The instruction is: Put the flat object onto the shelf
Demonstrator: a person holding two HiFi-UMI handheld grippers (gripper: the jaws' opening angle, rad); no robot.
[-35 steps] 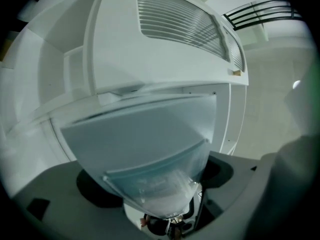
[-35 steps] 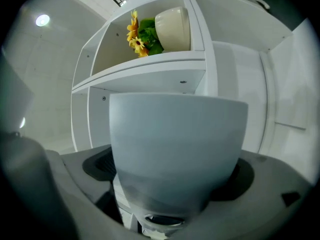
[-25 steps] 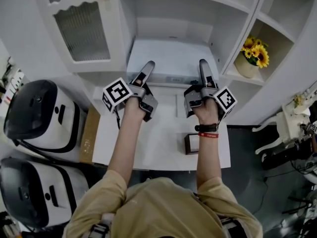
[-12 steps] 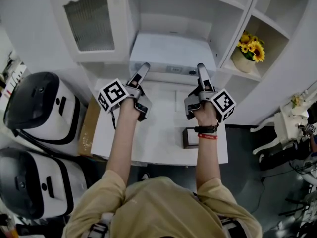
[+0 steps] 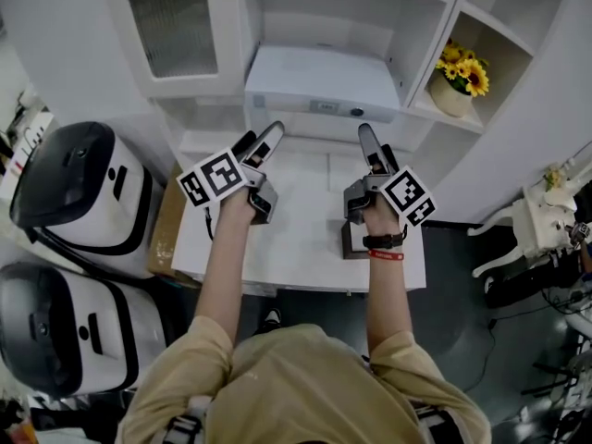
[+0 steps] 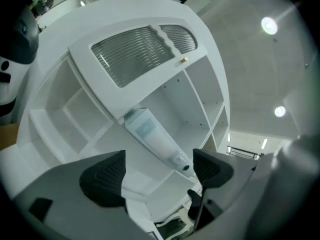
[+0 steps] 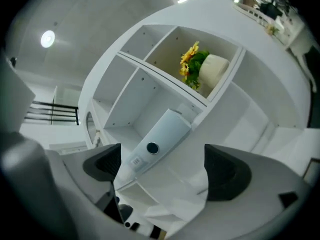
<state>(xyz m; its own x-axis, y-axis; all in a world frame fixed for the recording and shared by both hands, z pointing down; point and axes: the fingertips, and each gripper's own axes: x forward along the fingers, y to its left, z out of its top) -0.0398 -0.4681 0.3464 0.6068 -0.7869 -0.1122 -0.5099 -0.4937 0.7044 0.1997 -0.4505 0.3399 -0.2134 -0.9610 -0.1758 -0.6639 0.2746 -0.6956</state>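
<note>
Flat white device (image 5: pixel 324 80) lies on the shelf (image 5: pixel 319 118) in the cabinet's middle bay, front edge with the round button facing out. Nothing is touching it.

Left hand-held gripper (image 5: pixel 260 139): jaws apart, nothing between them, over the table (image 5: pixel 296 248) just in front of the shelf. Right hand-held gripper (image 5: pixel 370 142): same, jaws apart and empty, aimed at the device's front.

Sunflower pot (image 5: pixel 459 81) sits in the right-hand bay. Ribbed glass door (image 5: pixel 172 17) is left of the middle bay. Probably a small dark box (image 5: pixel 349 244) on the table by the right wrist, mostly hidden.
</note>
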